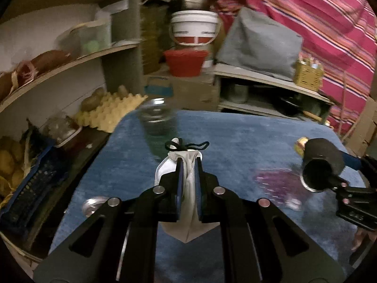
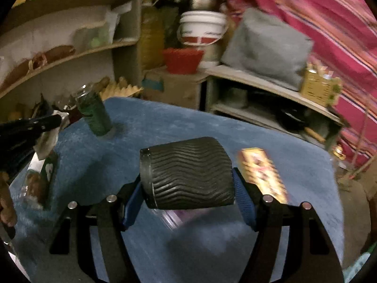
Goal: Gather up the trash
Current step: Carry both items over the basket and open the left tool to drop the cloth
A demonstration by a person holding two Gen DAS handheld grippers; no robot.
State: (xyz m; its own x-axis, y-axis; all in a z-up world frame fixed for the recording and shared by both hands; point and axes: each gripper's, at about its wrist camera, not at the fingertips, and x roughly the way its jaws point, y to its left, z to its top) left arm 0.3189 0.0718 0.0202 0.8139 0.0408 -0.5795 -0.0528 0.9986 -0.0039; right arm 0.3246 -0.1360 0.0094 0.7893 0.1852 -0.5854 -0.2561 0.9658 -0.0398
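Face mask [image 1: 186,165] sits pinched in our left gripper [image 1: 188,162]; black ribbed cup [image 2: 188,174] is clamped in our right gripper [image 2: 188,188]. We advise carrying both level, keeping clear of the green jar [image 2: 94,113].

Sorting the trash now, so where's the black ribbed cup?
The black ribbed cup lies sideways between the right gripper pads, above the blue cloth, with the yellow box just right.
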